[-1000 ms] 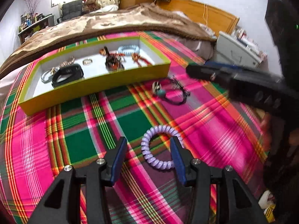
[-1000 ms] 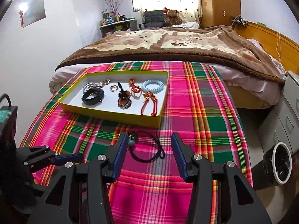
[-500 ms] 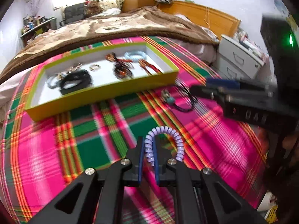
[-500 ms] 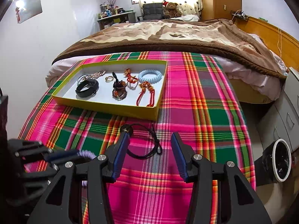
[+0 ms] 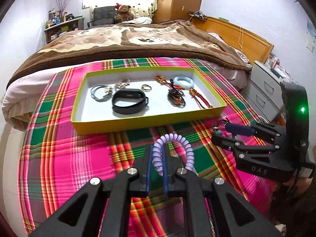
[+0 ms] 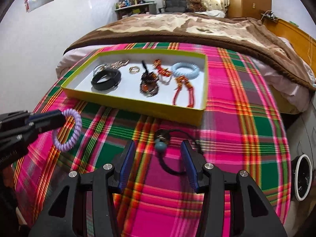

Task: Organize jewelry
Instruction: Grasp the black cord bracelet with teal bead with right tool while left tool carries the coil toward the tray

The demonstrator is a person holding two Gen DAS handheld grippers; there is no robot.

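My left gripper [image 5: 157, 154] is shut on a purple coil bracelet [image 5: 173, 152] and holds it above the plaid cloth, in front of the yellow-green tray [image 5: 148, 121]. The bracelet also shows in the right wrist view [image 6: 70, 133], hanging from the left gripper [image 6: 59, 118]. My right gripper [image 6: 158, 148] is open, its fingers on either side of a black cord necklace with a teal bead [image 6: 160, 145] lying on the cloth. The right gripper [image 5: 221, 133] shows at the right of the left wrist view. The tray [image 6: 138, 103] holds several pieces of jewelry.
In the tray lie a black band [image 5: 129, 100], gold rings [image 5: 146, 87], a light blue coil bracelet [image 5: 183, 82], red cords [image 5: 199, 98] and dark beads [image 5: 175, 97]. A brown blanket [image 5: 128, 41] covers the bed behind. White drawers [image 5: 264, 90] stand at the right.
My left gripper closed on the purple coil bracelet and lifted it off the cloth toward the tray. My right gripper moved down and forward around the black cord necklace.
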